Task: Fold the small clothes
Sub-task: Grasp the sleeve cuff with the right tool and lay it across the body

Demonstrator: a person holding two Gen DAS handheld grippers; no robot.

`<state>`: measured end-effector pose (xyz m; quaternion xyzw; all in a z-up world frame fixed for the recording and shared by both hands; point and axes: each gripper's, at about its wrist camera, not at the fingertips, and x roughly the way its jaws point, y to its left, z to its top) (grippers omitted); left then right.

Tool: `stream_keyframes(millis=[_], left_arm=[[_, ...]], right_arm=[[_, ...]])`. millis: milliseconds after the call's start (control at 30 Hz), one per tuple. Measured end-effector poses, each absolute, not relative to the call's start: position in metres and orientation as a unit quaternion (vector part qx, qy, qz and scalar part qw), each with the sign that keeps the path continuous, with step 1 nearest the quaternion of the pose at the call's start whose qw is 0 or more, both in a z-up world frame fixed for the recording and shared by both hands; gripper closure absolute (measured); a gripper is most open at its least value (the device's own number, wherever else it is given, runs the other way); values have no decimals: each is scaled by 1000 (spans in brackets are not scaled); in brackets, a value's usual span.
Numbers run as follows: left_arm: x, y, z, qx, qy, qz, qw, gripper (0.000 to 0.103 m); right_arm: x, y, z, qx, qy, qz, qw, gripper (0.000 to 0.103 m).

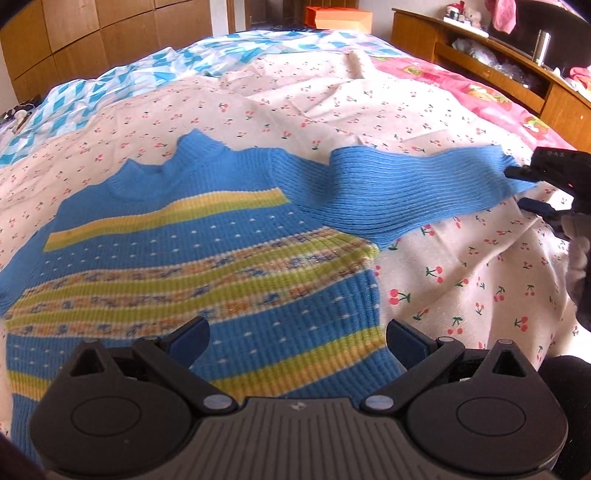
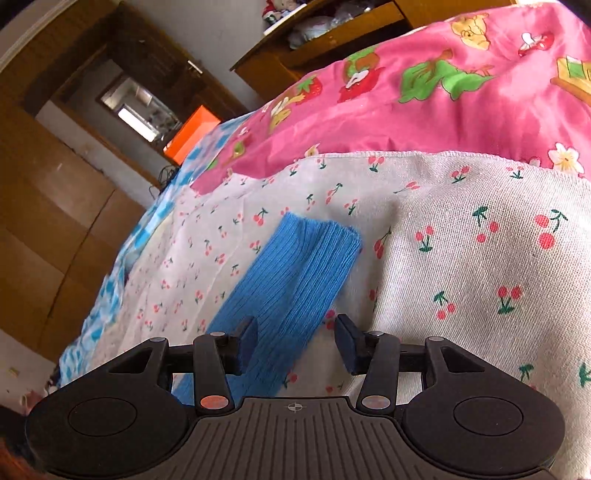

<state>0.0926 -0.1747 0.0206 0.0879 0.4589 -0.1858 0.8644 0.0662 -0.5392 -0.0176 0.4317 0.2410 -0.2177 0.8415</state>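
Note:
A small blue knit sweater (image 1: 221, 258) with yellow, green and patterned stripes lies flat, front up, on a cherry-print sheet (image 1: 461, 277). Its plain blue sleeve (image 1: 406, 188) stretches out to the right. My left gripper (image 1: 297, 332) hovers open over the sweater's lower body with nothing between its fingers. At the right edge of the left wrist view, my right gripper (image 1: 519, 188) is open at the sleeve's cuff. In the right wrist view the sleeve (image 2: 295, 273) runs up between the fingers of the right gripper (image 2: 295, 343), and the pads stand apart from it.
The cherry sheet (image 2: 461, 258) covers a bed. A pink cartoon-print blanket (image 2: 443, 110) lies beyond it and a blue diamond quilt (image 1: 129, 81) at the far left. A wooden shelf unit (image 1: 480, 62), an orange box (image 1: 338, 16) and a wardrobe (image 1: 92, 37) stand around the bed.

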Motion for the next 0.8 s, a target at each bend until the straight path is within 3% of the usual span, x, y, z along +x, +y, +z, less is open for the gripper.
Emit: stream_keyframes(millis=[267,333,400,600,800], left_arm=[[91,-185,17,96,465,-196,858,0],[90,-185,16,98,467,-196,856,0],[89,-184,17,101,466,-196,857,0],[80,-160,24,88,456,-190,865,0],[72,-110,26,57,455,-162,874,0]], right_arm=[[67,-563,-30,484,189,-207,829,61],[70,-566,-34,490,183,-206,827,68],[72,-567,-34,496,192,-211,820,91],[69,-535,10,484,177,-136,846,94],[109,-442,79,438,188,1,879,94]])
